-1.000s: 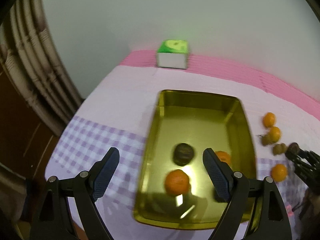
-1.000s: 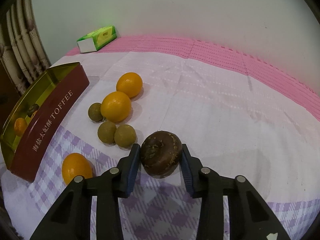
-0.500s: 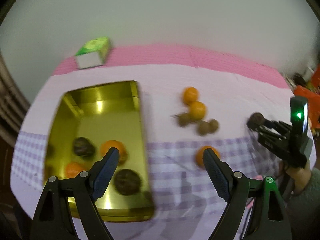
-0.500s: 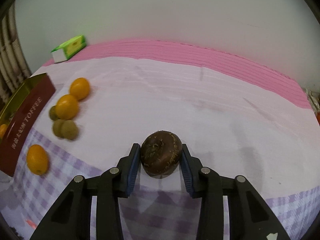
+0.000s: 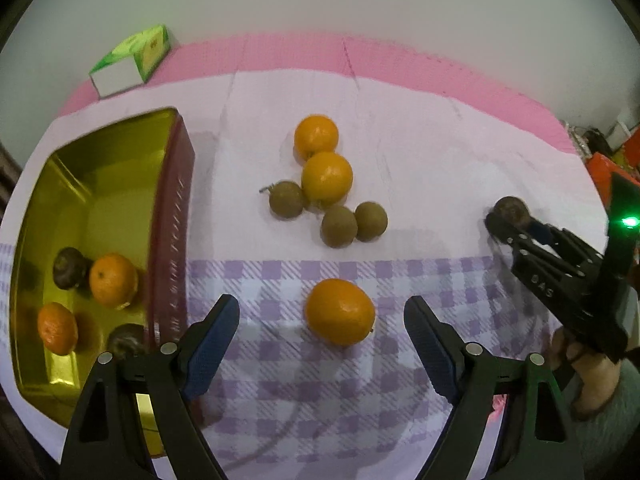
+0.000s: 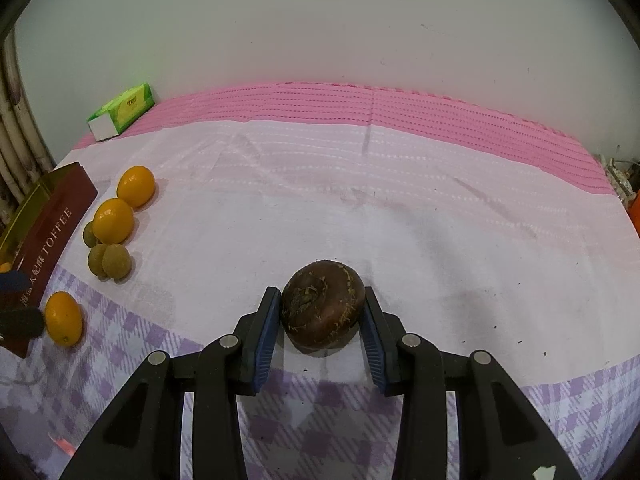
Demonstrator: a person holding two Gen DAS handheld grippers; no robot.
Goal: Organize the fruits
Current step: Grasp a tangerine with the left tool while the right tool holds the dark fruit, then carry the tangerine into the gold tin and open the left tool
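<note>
My left gripper (image 5: 322, 344) is open and empty, with an orange (image 5: 340, 311) on the cloth between its fingertips. Beyond it lie two more oranges (image 5: 327, 178) and three small brown-green fruits (image 5: 339, 226). A gold tin (image 5: 96, 216) with a red TOFFEE side at the left holds two oranges and some dark round fruits. My right gripper (image 6: 322, 320) is shut on a dark brown round fruit (image 6: 323, 310) at the cloth surface, right of the group. It also shows in the left wrist view (image 5: 510, 212).
A green and white box (image 5: 134, 60) stands at the back left by the wall. A pink mat (image 6: 360, 108) runs along the back edge. The tin also shows at the left of the right wrist view (image 6: 48, 236). Clutter sits past the table's right edge.
My left gripper has swung right from over the tin to the loose orange. My right gripper has carried the brown fruit rightward, away from the fruit group, and still grips it.
</note>
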